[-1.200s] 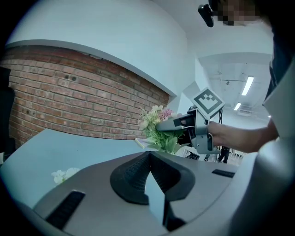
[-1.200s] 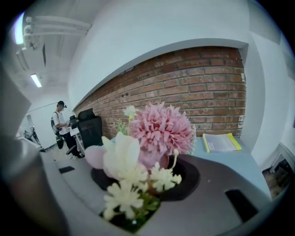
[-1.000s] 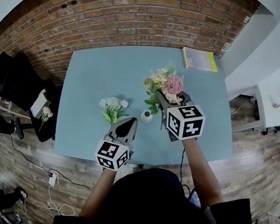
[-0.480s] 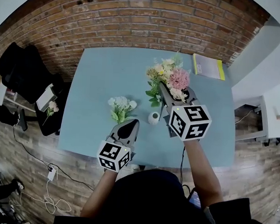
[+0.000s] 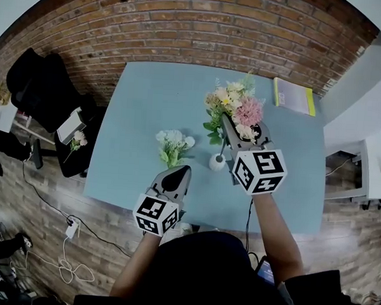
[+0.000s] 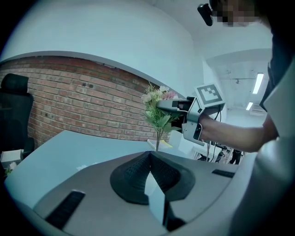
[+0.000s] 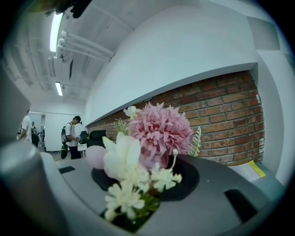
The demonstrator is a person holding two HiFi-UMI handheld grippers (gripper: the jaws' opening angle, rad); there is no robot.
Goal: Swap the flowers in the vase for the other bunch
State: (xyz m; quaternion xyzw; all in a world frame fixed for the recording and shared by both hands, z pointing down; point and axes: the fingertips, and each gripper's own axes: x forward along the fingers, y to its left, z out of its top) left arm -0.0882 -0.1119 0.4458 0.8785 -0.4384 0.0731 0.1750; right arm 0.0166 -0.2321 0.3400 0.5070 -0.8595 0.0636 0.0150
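My right gripper [image 5: 238, 131] is shut on a mixed bunch with a big pink bloom [image 5: 237, 108], held over the table behind a small white vase [image 5: 217, 161]. In the right gripper view the bunch [image 7: 156, 138] fills the space between the pads. The left gripper view shows it [image 6: 156, 108] in the right gripper [image 6: 179, 106], one stem hanging down with its end hidden. A white bunch [image 5: 174, 144] lies on the teal table [image 5: 142, 101] left of the vase. My left gripper [image 5: 180, 172] hovers shut and empty near the front edge.
A yellow-green book [image 5: 294, 97] lies at the table's far right corner. A black chair [image 5: 47, 84] and a small stand with flowers [image 5: 75, 135] are off the left side. A brick wall [image 5: 203, 28] runs behind.
The right gripper has risen with the pink bunch, which now stands higher above the vase. The left gripper has drifted slightly, still shut.
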